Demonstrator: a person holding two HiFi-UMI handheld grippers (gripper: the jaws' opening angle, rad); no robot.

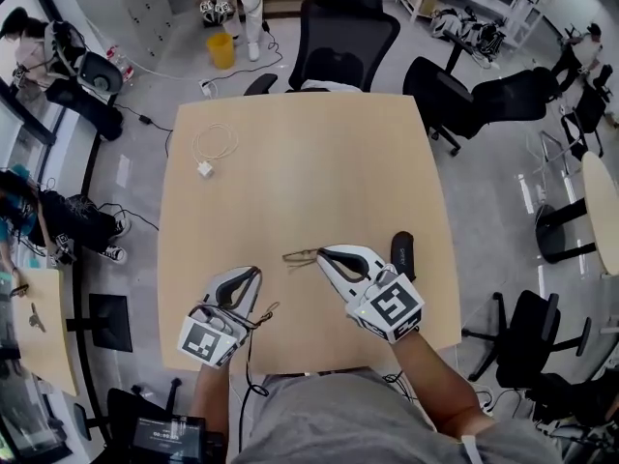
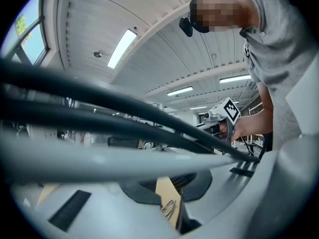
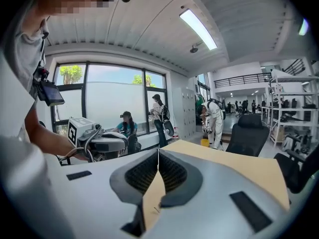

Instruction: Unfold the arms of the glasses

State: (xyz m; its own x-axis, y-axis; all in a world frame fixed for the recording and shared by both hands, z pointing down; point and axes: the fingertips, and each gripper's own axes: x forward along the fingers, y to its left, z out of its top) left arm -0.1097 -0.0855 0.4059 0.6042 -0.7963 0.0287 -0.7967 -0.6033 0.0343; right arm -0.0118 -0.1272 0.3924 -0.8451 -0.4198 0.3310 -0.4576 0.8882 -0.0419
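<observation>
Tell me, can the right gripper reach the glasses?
Probably yes. The glasses lie on the table just in front of the right gripper, and nothing sits between them. Its jaws are shut.

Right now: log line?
glasses: on table | right gripper: shut, tip at glasses | left gripper: shut, empty, short of glasses | case: beside right gripper

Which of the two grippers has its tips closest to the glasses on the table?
The right gripper: its tips lie right beside the glasses, near the black case. The left gripper sits nearer the front edge of the table, apart from them.
</observation>
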